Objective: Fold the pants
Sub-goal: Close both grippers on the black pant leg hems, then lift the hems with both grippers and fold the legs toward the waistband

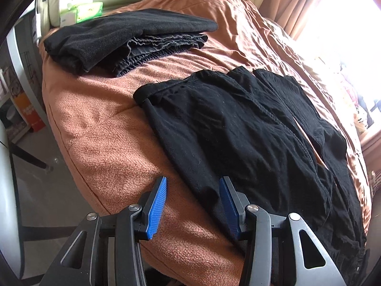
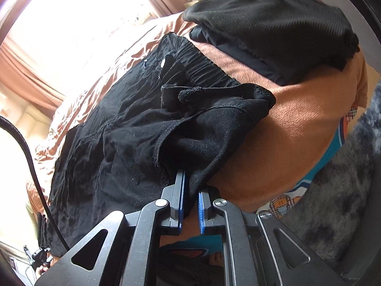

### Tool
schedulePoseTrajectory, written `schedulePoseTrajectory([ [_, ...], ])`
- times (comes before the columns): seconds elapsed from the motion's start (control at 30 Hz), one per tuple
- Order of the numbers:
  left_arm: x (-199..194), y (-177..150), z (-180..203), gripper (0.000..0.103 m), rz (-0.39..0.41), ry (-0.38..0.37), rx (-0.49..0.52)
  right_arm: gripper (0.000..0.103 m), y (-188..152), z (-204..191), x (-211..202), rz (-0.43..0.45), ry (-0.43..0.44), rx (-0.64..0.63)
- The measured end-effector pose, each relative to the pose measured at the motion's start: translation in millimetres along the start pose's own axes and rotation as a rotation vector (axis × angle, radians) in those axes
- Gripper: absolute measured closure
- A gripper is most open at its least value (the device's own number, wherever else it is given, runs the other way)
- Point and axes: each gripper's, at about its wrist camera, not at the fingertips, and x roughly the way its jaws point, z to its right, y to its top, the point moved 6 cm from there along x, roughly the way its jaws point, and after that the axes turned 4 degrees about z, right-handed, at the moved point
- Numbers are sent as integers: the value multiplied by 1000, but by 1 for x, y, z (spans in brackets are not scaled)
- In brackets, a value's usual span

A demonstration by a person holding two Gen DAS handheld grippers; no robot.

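Black pants (image 1: 238, 128) lie spread on an orange-brown blanket (image 1: 100, 143) on the bed. My left gripper (image 1: 193, 186) is open, its blue pads either side of the pants' near edge, with cloth between the jaws. In the right wrist view the pants (image 2: 133, 124) lie with the elastic waistband (image 2: 204, 69) at the far end. My right gripper (image 2: 190, 186) is nearly closed and pinches a fold of the black cloth by the leg hem (image 2: 238, 109), which is lifted off the blanket (image 2: 285, 131).
A stack of folded dark garments (image 1: 123, 40) lies at the bed's far left; another dark stack (image 2: 273, 23) shows in the right wrist view. A green tissue pack (image 1: 83, 9) sits beyond the bed. A black cable (image 2: 31, 162) hangs at left. Bed edge and floor (image 1: 42, 202) lie at left.
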Motion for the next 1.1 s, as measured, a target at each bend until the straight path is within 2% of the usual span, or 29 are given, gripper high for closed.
schedulePoseTrajectory([
  [0.17,9,8,2,55,18,9,1,96,4,2,12,-12,20,31],
  [0.23,10,10,2,71,38,1,-14,96,4,4,14,-8,28,44],
  [0.27,11,11,1,87,39,7,-22,96,5,5,13,-3,29,46],
  [0.37,6,17,-3,99,66,-37,-80,101,8,1,0,53,15,23],
  [0.57,-34,42,8,101,171,-121,-63,103,18,-19,-38,166,31,-12],
  [0.77,-74,77,29,101,256,-171,-42,103,26,-31,-75,245,61,-16],
  [1.1,-102,123,78,101,334,-204,28,103,54,-52,-98,298,117,-10],
])
